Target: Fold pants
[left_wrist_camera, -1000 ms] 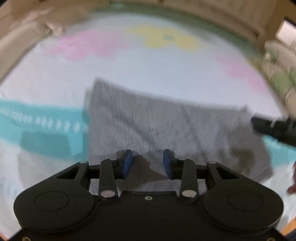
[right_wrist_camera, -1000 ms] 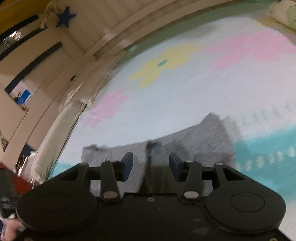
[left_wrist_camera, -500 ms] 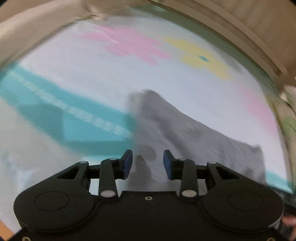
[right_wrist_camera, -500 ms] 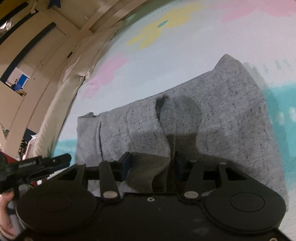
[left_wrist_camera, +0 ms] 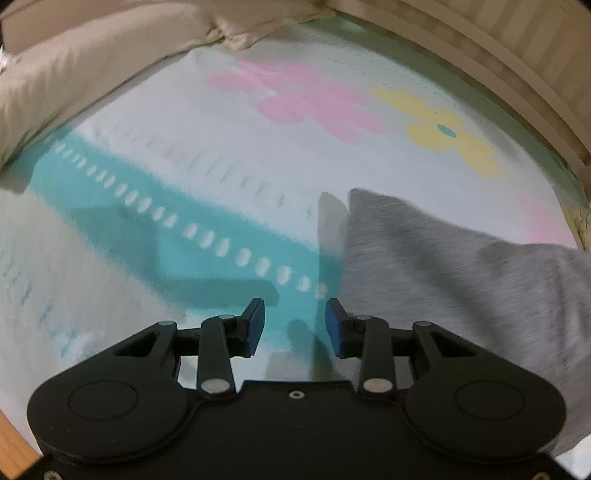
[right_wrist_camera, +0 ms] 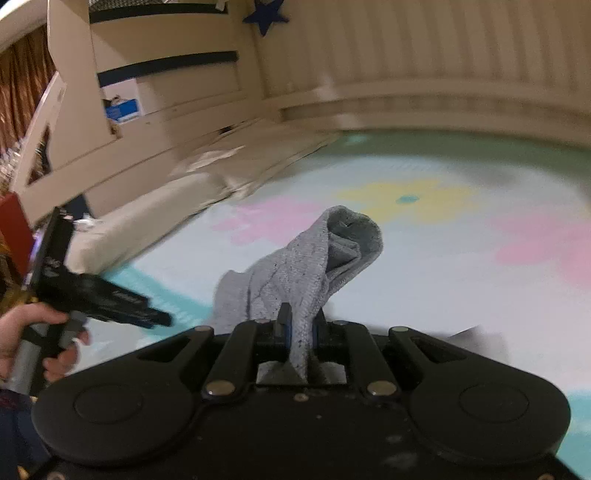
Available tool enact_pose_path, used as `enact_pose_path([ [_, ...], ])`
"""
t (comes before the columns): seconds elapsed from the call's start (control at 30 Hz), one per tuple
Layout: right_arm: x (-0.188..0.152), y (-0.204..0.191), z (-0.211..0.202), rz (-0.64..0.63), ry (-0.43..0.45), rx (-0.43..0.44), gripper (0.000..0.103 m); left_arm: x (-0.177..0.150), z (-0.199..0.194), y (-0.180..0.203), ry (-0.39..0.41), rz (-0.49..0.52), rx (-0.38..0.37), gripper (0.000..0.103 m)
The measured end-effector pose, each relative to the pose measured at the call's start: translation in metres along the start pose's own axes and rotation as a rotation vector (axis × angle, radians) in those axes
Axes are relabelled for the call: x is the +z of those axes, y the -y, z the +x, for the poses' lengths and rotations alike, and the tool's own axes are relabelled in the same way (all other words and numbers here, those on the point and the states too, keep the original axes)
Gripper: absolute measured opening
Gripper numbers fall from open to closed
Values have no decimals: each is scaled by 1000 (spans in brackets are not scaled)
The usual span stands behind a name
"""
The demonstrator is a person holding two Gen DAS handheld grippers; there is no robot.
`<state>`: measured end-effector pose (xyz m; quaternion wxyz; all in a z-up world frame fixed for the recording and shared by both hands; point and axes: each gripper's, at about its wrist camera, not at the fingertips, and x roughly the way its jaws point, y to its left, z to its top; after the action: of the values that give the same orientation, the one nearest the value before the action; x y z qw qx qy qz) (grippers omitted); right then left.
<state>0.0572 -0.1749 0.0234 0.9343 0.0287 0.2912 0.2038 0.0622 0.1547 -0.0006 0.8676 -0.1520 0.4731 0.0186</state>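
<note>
Now right gripper [right_wrist_camera: 298, 334] fingers pinching grey pants [right_wrist_camera: 295, 273], left gripper [left_wrist_camera: 294, 326] fingers spread beside them.

Heathered grey knit pants [right_wrist_camera: 295, 269], matt black plastic right tool [right_wrist_camera: 300, 332], soft printed bedsheet [left_wrist_camera: 221, 155].

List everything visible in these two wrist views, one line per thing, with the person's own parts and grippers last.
pants: one, grey; one end pinched and lifted by the right gripper, the rest lying on the mat at the right of the left wrist view.
play mat: one, pale with a teal band and pink and yellow flowers; under everything.
cushion: one, beige; along the mat's far left edge.
blue box: one; on a shelf of the cream furniture behind.
star: one, dark blue; on the wall at top.
left gripper: one, black with blue pads; open over the mat, holding nothing.
right gripper: one, black; shut on the pants.
hand: one; holds the left gripper's handle.
</note>
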Motion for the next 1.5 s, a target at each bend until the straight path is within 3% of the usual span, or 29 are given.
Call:
enact_pose_path([
  [0.1, -6, 26, 1, 28, -48, -143, 12, -5, 2, 11, -3, 46, -3, 45],
  [0.23, -36, 71, 43, 183, -343, -218, 24, -13, 4, 33, -26, 110, -58, 45],
  [0.3, -40, 82, 41, 268, -317, -220, 26, -15, 2, 46, -25, 155, -88, 45],
  [0.37, -30, 86, 29, 334, -222, -258, 30, -17, -3, 59, 2, 189, -112, 45],
  [0.47, -10, 73, 18, 247, -65, -360, 33, -21, -8, 82, 29, 245, -160, 45],
  [0.53, -6, 58, 21, 168, -15, -336, 33, -25, -7, 96, 16, 272, -189, 45],
  [0.67, -9, 36, 58, 74, -91, -267, 31, -49, 2, 120, -61, 383, -229, 45],
  [0.73, -21, 35, 77, 54, -161, -305, 30, -64, 7, 125, -97, 447, -209, 45],
  [0.9, -39, 22, 84, -96, -214, -346, 31, -90, -1, 121, -34, 518, -152, 48],
  [1.5, -68, 27, 45, -46, -281, -299, 31, -96, 3, 120, -55, 433, -81, 52],
])
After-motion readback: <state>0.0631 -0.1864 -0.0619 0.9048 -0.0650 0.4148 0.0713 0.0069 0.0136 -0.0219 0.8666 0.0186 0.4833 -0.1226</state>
